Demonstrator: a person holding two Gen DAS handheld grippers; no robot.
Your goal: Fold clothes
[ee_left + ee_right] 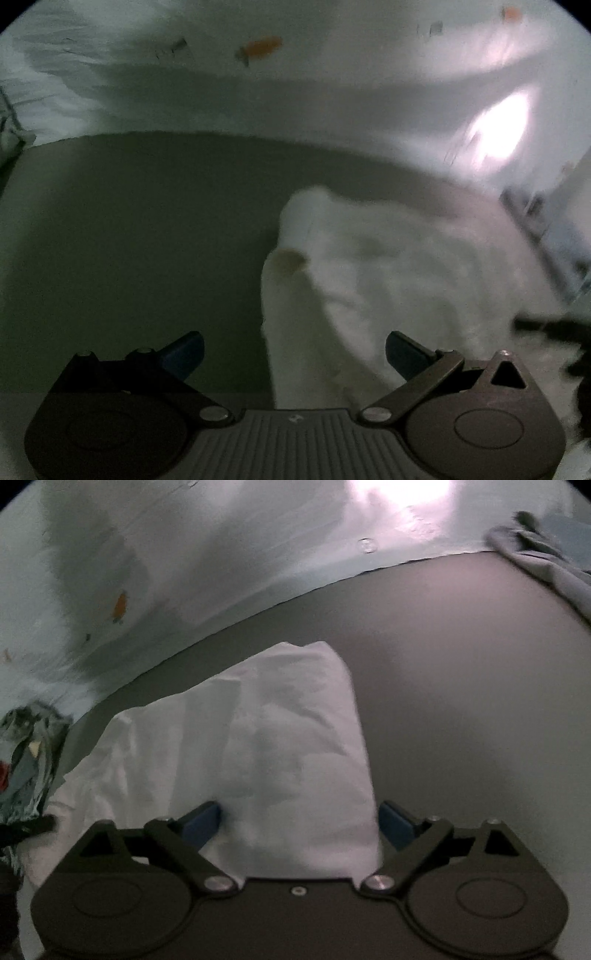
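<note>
A white garment (388, 280) lies folded on the dark grey table (129, 240), with a small tan label near its left edge. In the left wrist view my left gripper (294, 356) stands open just above the garment's near left edge, nothing between its blue pads. The same white garment (288, 746) fills the middle of the right wrist view, a folded strip running away from me. My right gripper (299, 825) is open with its blue pads (395, 825) on either side of the strip's near end, not closed on it.
A pale sheet with small orange prints (258, 48) hangs behind the table's far edge. A grey cloth (546, 565) lies at the table's far right corner. A crumpled patterned item (26, 760) sits at the left. Bare table surface (480, 701) spreads right of the garment.
</note>
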